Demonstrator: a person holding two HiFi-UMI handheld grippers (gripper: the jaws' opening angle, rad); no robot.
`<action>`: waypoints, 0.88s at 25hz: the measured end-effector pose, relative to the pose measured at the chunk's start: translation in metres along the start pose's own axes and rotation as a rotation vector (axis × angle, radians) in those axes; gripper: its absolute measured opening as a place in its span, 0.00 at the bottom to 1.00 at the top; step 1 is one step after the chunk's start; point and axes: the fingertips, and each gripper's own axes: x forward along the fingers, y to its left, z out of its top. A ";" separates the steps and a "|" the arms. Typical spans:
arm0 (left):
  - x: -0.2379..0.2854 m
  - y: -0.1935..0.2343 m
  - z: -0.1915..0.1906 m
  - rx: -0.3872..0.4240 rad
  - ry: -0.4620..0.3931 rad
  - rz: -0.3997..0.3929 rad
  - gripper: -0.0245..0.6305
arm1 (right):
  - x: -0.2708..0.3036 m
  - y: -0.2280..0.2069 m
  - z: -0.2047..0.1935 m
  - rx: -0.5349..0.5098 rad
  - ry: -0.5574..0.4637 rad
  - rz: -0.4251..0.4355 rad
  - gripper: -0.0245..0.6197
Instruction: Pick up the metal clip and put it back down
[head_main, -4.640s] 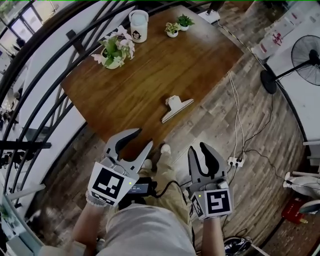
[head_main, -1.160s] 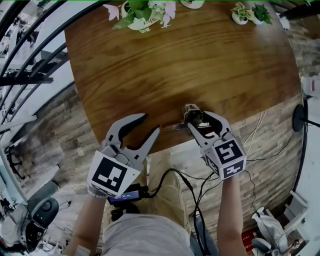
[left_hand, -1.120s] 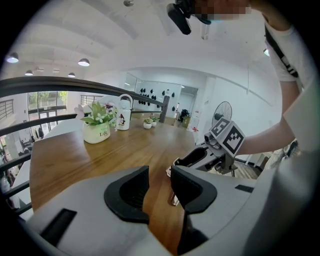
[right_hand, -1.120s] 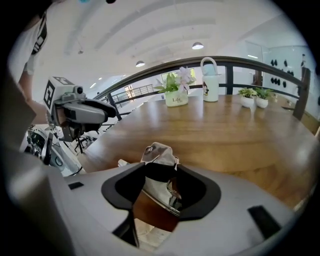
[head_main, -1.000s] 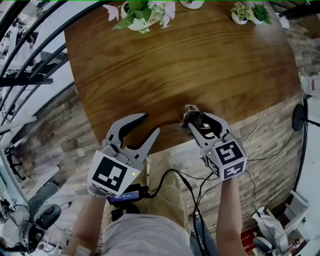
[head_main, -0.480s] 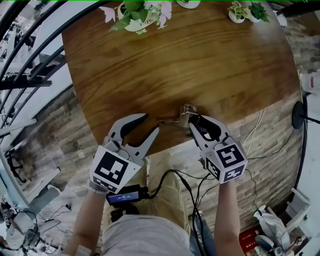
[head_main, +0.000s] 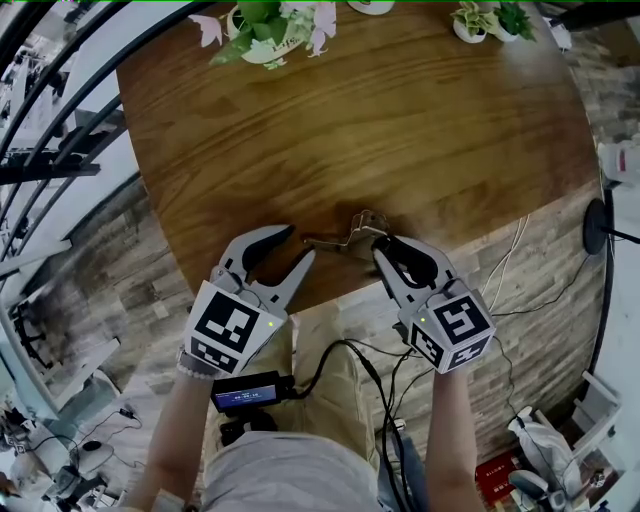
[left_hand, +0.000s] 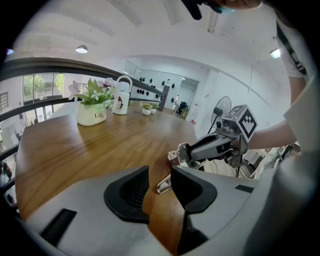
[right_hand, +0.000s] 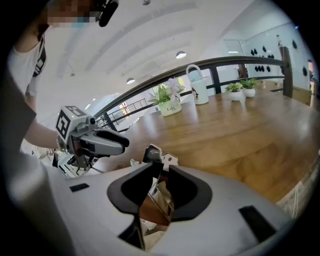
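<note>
The metal clip (head_main: 343, 232) is at the near edge of the round wooden table (head_main: 400, 120). My right gripper (head_main: 383, 247) has just been closing and is now shut on the clip's folded handle end, with the flat blade sticking out to the left. In the right gripper view the clip (right_hand: 159, 192) is pinched between the two dark pads of the right gripper (right_hand: 161, 172). My left gripper (head_main: 283, 247) stands open beside it, to the left, over the table edge, with nothing between its fingers. In the left gripper view the clip's blade (left_hand: 163, 184) shows just beyond the left gripper (left_hand: 160, 184).
A white flower pot (head_main: 262, 25) and small potted plants (head_main: 488, 20) stand at the table's far side, and a white jug (left_hand: 122, 95) is near them. A black railing (head_main: 60, 130) curves along the left. Cables (head_main: 505, 270) and a fan base (head_main: 598, 228) lie on the floor at right.
The right jaws have narrowed onto the clip's handle, and the clip has shifted a little left and away from the table edge. The left gripper has edged toward the table edge.
</note>
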 end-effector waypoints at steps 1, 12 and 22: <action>0.001 0.000 -0.002 0.001 0.006 -0.001 0.25 | -0.001 0.000 0.000 0.006 -0.005 0.003 0.20; 0.015 0.000 -0.019 -0.005 0.066 -0.051 0.35 | -0.001 0.003 0.007 0.011 -0.041 0.033 0.18; 0.019 -0.003 -0.019 -0.004 0.079 -0.096 0.35 | -0.009 0.010 0.022 0.022 -0.103 0.070 0.18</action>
